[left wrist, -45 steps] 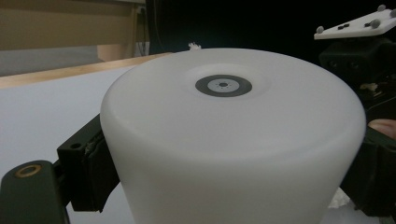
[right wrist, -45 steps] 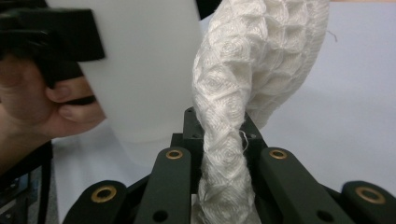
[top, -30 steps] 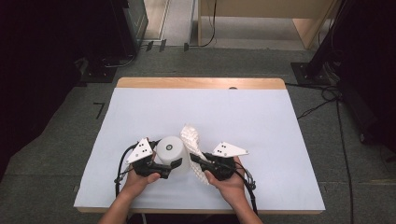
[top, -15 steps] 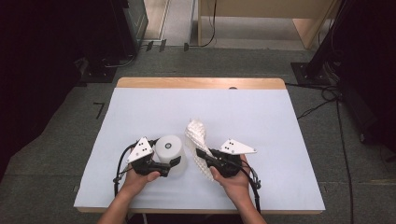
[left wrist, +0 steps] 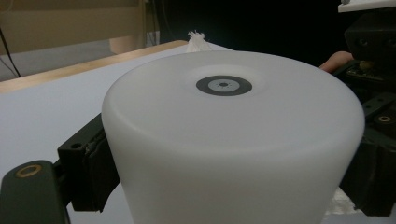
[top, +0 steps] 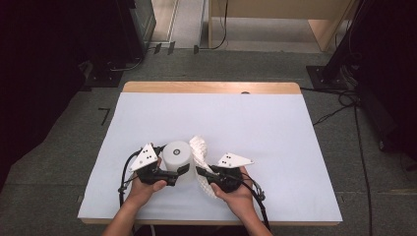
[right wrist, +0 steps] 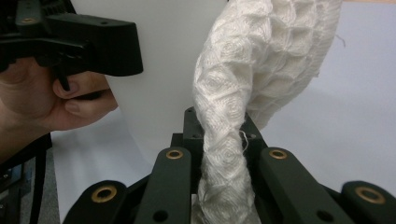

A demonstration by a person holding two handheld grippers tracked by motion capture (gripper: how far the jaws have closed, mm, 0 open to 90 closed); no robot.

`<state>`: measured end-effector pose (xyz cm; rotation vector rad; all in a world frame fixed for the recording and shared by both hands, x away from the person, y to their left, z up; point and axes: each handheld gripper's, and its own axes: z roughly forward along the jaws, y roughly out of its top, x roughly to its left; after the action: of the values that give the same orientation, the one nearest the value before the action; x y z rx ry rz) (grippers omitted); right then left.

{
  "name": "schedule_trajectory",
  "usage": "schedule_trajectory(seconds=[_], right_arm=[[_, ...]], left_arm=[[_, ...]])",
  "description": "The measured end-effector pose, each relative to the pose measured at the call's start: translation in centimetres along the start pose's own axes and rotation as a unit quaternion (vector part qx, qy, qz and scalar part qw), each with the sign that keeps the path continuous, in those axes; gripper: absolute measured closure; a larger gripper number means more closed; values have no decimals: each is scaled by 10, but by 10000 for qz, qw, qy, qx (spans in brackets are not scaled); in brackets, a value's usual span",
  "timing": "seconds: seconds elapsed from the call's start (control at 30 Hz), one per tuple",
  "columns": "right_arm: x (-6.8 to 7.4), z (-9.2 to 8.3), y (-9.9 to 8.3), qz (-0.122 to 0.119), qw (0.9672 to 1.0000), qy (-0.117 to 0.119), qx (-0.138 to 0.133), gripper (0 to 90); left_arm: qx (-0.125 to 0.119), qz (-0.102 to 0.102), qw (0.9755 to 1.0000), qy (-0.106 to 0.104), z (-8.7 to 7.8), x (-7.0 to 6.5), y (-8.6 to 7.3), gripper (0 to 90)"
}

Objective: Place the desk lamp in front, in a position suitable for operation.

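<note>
High view: a table [top: 275, 123] covered by a pale sheet, with the person's two hands entering from the bottom edge. The left gripper [top: 169, 174] is clamped on the sides of a white cup [top: 177, 155], which stands upside down on the sheet near the front edge, its flat base uppermost. Just beside the cup, on its right, the right gripper [top: 202, 173] pinches a white knitted cloth [top: 199, 147]; the cloth rises from the jaws, leans against the cup's side and also trails below the gripper toward the table's front edge. Left gripper view: the cup [left wrist: 233, 140] sits between the two black jaws, which press on its wall at either side; a small dark ring marks the centre of its base. A tuft of the cloth [left wrist: 198, 37] shows beyond the cup's far rim, and part of the other gripper appears at the right edge. Right gripper view: the jaws are closed tightly on the cloth [right wrist: 252, 88], whose honeycomb weave bunches into a thick rope between them and widens above. Behind it stands the cup's white wall [right wrist: 159, 60]; at upper left the left gripper [right wrist: 107, 46] and the fingers that hold it are visible.
</note>
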<state>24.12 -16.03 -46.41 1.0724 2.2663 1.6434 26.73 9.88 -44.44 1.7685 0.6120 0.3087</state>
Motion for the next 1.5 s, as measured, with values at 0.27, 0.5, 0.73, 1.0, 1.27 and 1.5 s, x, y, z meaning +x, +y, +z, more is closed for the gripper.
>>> schedule_trajectory(seconds=[0.27, 0.5, 0.73, 1.0, 1.27, 1.5], right_arm=[[1, -10, 8, -43, 9998, -77, -172, 800], [-2, -17, 11, -39, 9996, -158, -250, 800], [-7, -22, 14, 7, 9991, -278, -334, 800], [-15, -26, 12, 6, 9982, -492, -351, 800], [-19, -32, 13, 134, 9974, -486, -516, 801], [1, -17, 12, -124, 9993, -56, -357, 800]], left_arm=[[196, 129, 9997, -38, 9, -5, -5, 89], [173, 162, 9997, -35, 9, -7, -4, 89], [110, 114, 9999, -20, 5, -3, -3, 89], [84, 131, 9999, 56, 3, -1, -1, 89], [146, 118, 9998, 114, 4, 0, -3, 89], [131, 140, 9998, 14, 7, -6, -2, 90]])
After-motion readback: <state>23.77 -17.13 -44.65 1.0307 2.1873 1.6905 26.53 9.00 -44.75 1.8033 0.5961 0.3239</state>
